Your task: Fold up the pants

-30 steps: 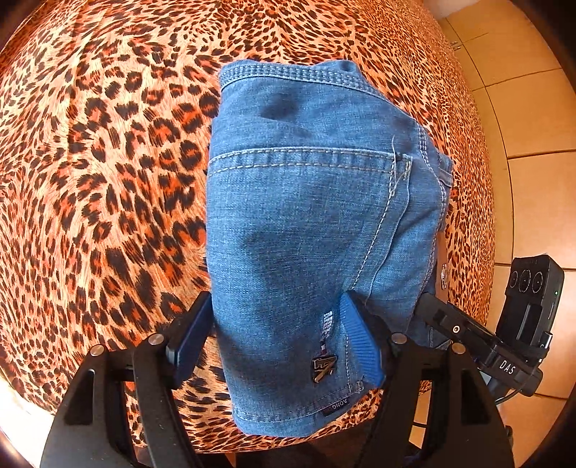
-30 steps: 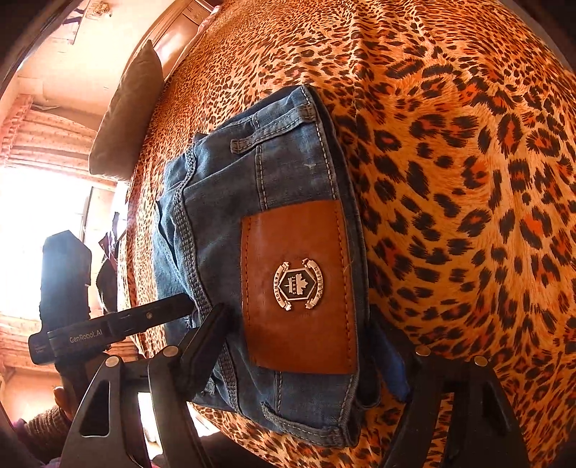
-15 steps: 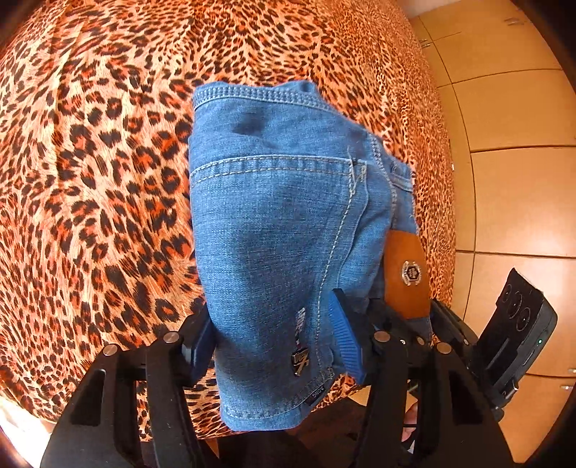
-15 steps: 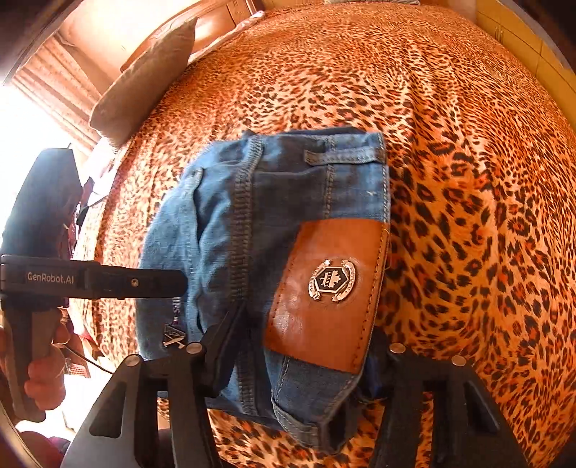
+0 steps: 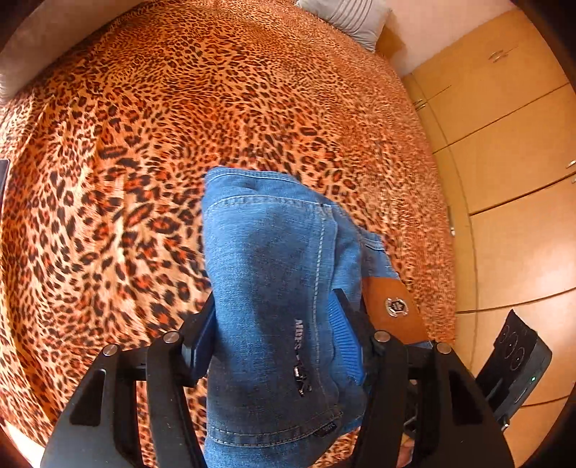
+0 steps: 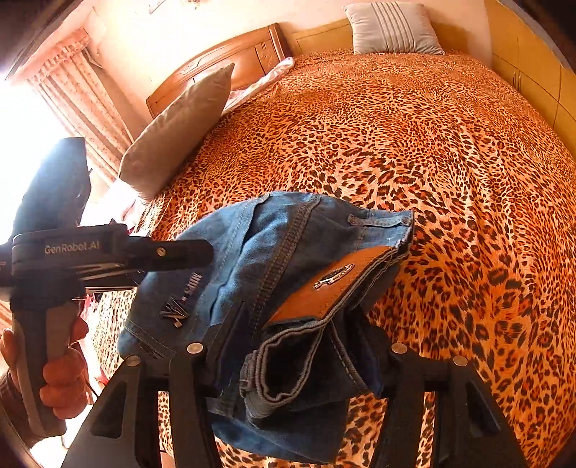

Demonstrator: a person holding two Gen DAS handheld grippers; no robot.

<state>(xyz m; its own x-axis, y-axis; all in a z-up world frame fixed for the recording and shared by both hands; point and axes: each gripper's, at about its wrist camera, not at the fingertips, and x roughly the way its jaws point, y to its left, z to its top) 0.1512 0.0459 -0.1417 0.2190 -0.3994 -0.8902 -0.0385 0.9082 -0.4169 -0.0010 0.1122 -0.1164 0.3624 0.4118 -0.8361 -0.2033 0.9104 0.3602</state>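
Note:
The folded blue denim pants [image 5: 273, 273] hang lifted above the leopard-print bed [image 5: 180, 126]. My left gripper [image 5: 277, 334] is shut on the pants at their near edge, by a small metal logo. My right gripper [image 6: 298, 338] is shut on the pants [image 6: 273, 244] at the waistband, where a brown leather patch [image 6: 334, 284] with a metal badge tilts up. The patch also shows in the left wrist view [image 5: 394, 306]. The left gripper's body [image 6: 108, 252] and the hand holding it appear at the left of the right wrist view.
A brown pillow [image 6: 176, 129] and a grey striped pillow [image 6: 392, 28] lie at the wooden headboard [image 6: 234, 57]. Wooden wardrobe doors [image 5: 504, 144] run along the bed's right side. A curtained bright window [image 6: 54, 90] is at the left.
Both grippers have raised the folded pants off the bed and tilted up, so the headboard and pillows have come into view. The pants now sag between the jaws.

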